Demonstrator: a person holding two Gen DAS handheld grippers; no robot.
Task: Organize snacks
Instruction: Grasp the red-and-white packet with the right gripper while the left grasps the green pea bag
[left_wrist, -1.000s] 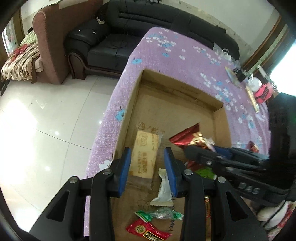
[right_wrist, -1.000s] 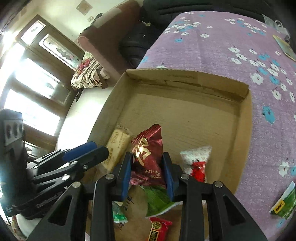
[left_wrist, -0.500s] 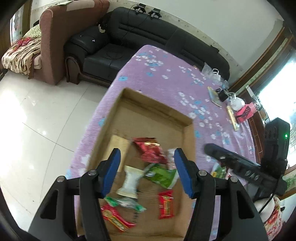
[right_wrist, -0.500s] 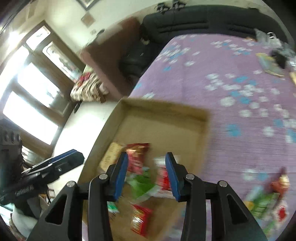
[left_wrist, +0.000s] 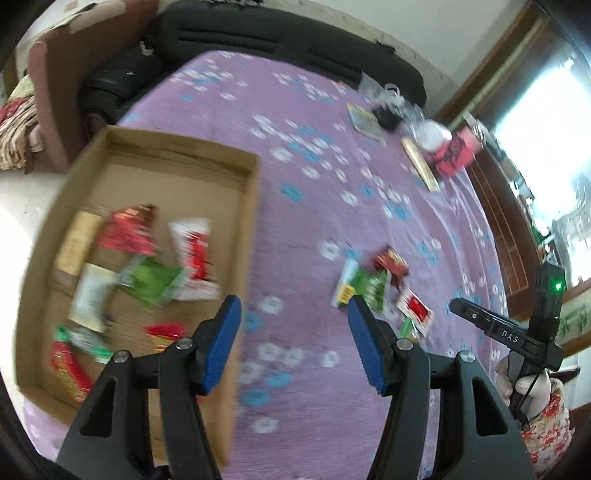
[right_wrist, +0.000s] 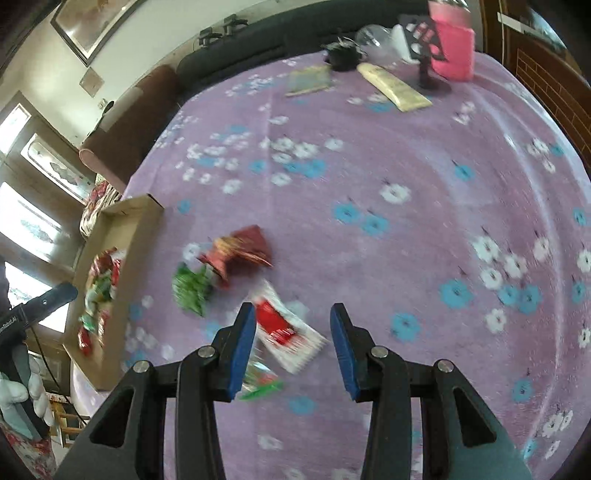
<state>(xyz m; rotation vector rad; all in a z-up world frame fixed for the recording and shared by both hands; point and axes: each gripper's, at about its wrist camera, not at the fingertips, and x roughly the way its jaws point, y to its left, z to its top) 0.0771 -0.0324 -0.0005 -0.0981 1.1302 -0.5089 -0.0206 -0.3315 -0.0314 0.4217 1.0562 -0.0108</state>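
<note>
A shallow cardboard box (left_wrist: 255, 206) lies at the left of the purple flowered tablecloth and holds several snack packets, among them a dark red one (left_wrist: 127, 230) and a green one (left_wrist: 151, 280). Loose packets lie to its right: a dark red one (right_wrist: 240, 249), a green one (right_wrist: 192, 286) and a white-and-red one (right_wrist: 284, 330). My left gripper (left_wrist: 293, 345) is open and empty above the cloth by the box's right wall. My right gripper (right_wrist: 291, 349) is open and empty just above the white-and-red packet. The box (right_wrist: 122, 221) shows at the left of the right wrist view.
At the far end of the table stand a pink box (right_wrist: 452, 55), a cream packet (right_wrist: 395, 90), a booklet (right_wrist: 308, 81) and clear plastic items (right_wrist: 373, 35). A black sofa (left_wrist: 258, 40) and brown armchair (left_wrist: 48, 85) stand beyond the table.
The right gripper let go of the dark red packet in the box, and both grippers rose and swung right, away from the box toward the loose packets. The left jaws opened wider.
</note>
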